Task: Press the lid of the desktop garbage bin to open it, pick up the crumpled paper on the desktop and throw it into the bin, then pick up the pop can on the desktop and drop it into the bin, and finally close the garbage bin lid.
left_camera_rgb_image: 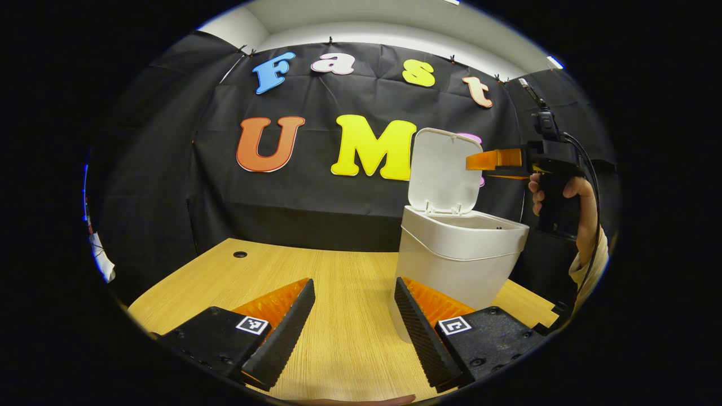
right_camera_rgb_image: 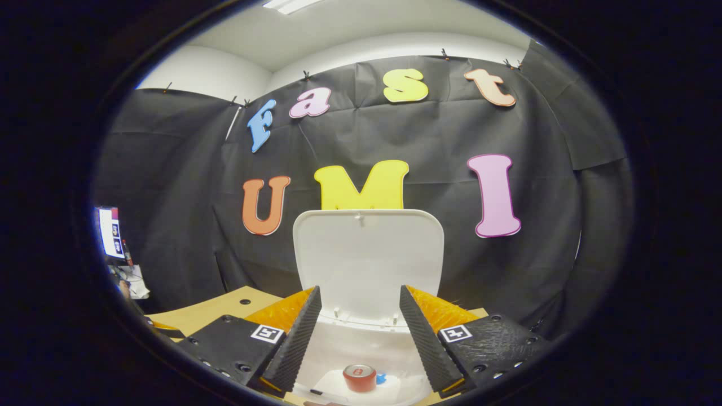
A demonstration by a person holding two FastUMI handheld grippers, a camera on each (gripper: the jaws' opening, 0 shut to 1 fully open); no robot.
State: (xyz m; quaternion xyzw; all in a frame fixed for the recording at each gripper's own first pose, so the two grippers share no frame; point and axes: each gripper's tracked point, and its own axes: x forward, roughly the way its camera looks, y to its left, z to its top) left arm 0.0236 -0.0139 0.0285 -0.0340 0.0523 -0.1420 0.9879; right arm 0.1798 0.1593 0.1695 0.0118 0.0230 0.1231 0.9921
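Observation:
The white desktop bin (left_camera_rgb_image: 451, 265) stands on the wooden table (left_camera_rgb_image: 282, 270), its lid (left_camera_rgb_image: 443, 172) upright and open. My left gripper (left_camera_rgb_image: 354, 285) is low over the table just left of the bin, open, with nothing between its fingers. The right gripper (left_camera_rgb_image: 471, 163) is held in the air beside the lid's upper right edge. In the right gripper view, my right gripper (right_camera_rgb_image: 360, 290) hangs open over the bin's mouth (right_camera_rgb_image: 333, 349), facing the raised lid (right_camera_rgb_image: 366, 259). A red pop can (right_camera_rgb_image: 360, 376) lies inside the bin on something pale, with a small blue bit (right_camera_rgb_image: 381, 379) beside it.
A person's hand (left_camera_rgb_image: 564, 192) holds the right gripper, with a cable running up from it. The table has a round cable hole (left_camera_rgb_image: 240, 254) at its far left. The black booth wall is close behind the bin. A screen and clutter (right_camera_rgb_image: 110, 231) sit beyond the booth's left side.

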